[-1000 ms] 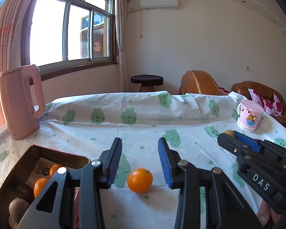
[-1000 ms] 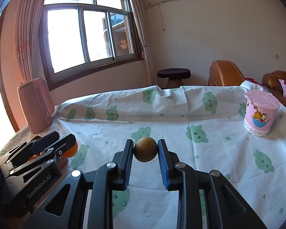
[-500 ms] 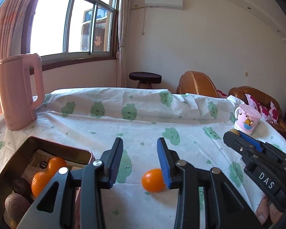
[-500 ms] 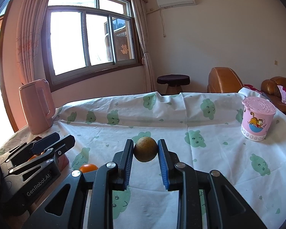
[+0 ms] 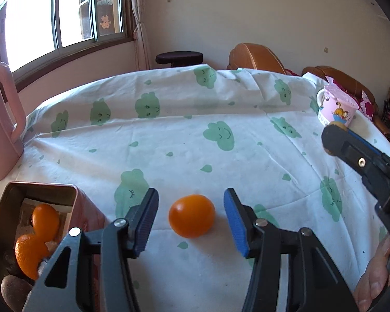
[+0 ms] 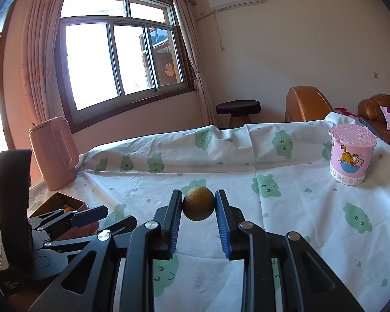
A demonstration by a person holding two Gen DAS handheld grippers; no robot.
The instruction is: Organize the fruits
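An orange (image 5: 191, 215) lies on the cloud-print tablecloth (image 5: 195, 140), between the jaws of my left gripper (image 5: 191, 217). Those jaws are opening, and the pads stand clear of the orange on both sides. At the lower left a brown box (image 5: 39, 188) holds oranges (image 5: 45, 221) and dark fruits (image 5: 14, 291). My right gripper (image 6: 199, 209) is shut on a small brown round fruit (image 6: 198, 203), held above the cloth. From the left wrist view it shows at the right edge as the right gripper (image 5: 332, 140), with a hand (image 5: 374, 283) below.
A pink jug (image 6: 55, 153) stands at the back left near the box (image 6: 65, 202). A pink lidded cup (image 6: 351, 156) sits at the right of the table. The left gripper (image 6: 91, 218) shows at the lower left of the right wrist view. A stool and sofas lie beyond the table.
My left gripper tipped downward and closer to the cloth, its jaws spread wider, and the orange now sits centred between them. The right gripper kept still with its fruit.
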